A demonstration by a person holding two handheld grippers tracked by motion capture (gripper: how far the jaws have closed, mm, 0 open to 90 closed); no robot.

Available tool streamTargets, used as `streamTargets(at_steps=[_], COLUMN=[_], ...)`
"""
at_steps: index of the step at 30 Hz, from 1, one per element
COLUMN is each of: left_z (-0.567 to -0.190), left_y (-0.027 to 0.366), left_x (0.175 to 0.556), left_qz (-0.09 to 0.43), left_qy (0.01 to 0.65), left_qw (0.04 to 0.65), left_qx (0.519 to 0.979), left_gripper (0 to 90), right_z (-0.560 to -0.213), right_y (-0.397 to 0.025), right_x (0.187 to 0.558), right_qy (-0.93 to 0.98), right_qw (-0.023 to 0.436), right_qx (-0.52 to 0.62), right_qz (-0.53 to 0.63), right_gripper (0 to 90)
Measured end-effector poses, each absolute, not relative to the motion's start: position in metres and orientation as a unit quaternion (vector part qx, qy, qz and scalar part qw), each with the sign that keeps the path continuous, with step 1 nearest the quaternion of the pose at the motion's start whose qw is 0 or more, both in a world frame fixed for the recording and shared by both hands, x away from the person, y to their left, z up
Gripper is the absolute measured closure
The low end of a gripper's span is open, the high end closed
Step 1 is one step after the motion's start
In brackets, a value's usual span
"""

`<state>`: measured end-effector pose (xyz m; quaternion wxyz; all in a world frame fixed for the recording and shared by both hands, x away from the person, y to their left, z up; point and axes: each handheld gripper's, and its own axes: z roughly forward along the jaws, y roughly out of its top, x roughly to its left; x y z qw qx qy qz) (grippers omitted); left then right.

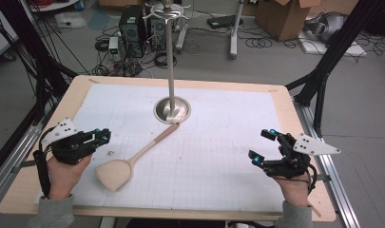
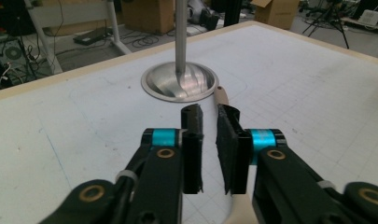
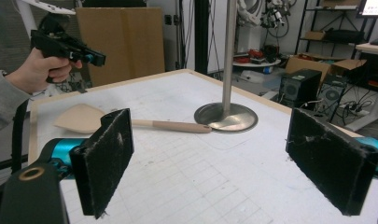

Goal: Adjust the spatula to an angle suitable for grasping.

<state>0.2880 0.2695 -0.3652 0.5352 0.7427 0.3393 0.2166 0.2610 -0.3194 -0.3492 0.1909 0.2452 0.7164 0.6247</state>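
A wooden spatula point(image 1: 115, 172) lies flat on the white gridded mat point(image 1: 218, 142), blade toward the front left and handle end point(image 2: 221, 96) touching the round base of a metal stand point(image 1: 172, 110). My left gripper point(image 1: 104, 137) is held above the table just left of the spatula. Its jaws are nearly together with nothing between them, and in the left gripper view point(image 2: 207, 114) the handle runs beneath the right-hand jaw. My right gripper point(image 1: 261, 145) hovers at the front right with its pads wide apart point(image 3: 214, 149) and empty, facing the spatula point(image 3: 84, 117) and stand point(image 3: 226, 116).
The stand's thin pole rises to a ring of hooks point(image 1: 168, 9) at the top. The wooden table edge point(image 1: 285, 95) frames the mat. Black frame struts point(image 1: 323, 71) flank the table. On the floor behind are a computer tower point(image 1: 132, 26), cables and cardboard boxes point(image 1: 285, 16).
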Motion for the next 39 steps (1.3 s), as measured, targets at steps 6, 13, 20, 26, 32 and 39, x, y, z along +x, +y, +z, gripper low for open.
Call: streamTargets(at_steps=[6, 13, 20, 26, 32, 39], left_z=[-0.372, -0.377, -0.383, -0.384, -0.391, -0.397], left_y=[0.258, 0.250, 0.241, 0.228, 0.214, 0.204], left_x=[0.296, 0.304, 0.311, 0.317, 0.325, 0.332], left_qz=[0.201, 0.186, 0.179, 0.173, 0.164, 0.156], left_qy=[0.342, 0.344, 0.348, 0.346, 0.345, 0.348], left_qw=[0.515, 0.510, 0.494, 0.484, 0.460, 0.440], left_qx=[0.760, 0.766, 0.776, 0.785, 0.802, 0.813], left_gripper=[89.4, 89.6, 89.6, 89.7, 89.6, 89.7], right_z=[-0.350, -0.350, -0.352, -0.353, -0.353, -0.353], right_y=[-0.318, -0.319, -0.315, -0.313, -0.315, -0.315], right_x=[0.262, 0.262, 0.264, 0.265, 0.264, 0.264], right_qy=[0.720, 0.720, 0.726, 0.728, 0.726, 0.726], right_qw=[0.189, 0.187, 0.183, 0.182, 0.181, 0.180], right_qx=[0.243, 0.244, 0.243, 0.242, 0.243, 0.243], right_qz=[0.622, 0.622, 0.617, 0.615, 0.617, 0.618], right_gripper=[14.0, 14.1, 14.1, 14.1, 14.1, 14.1])
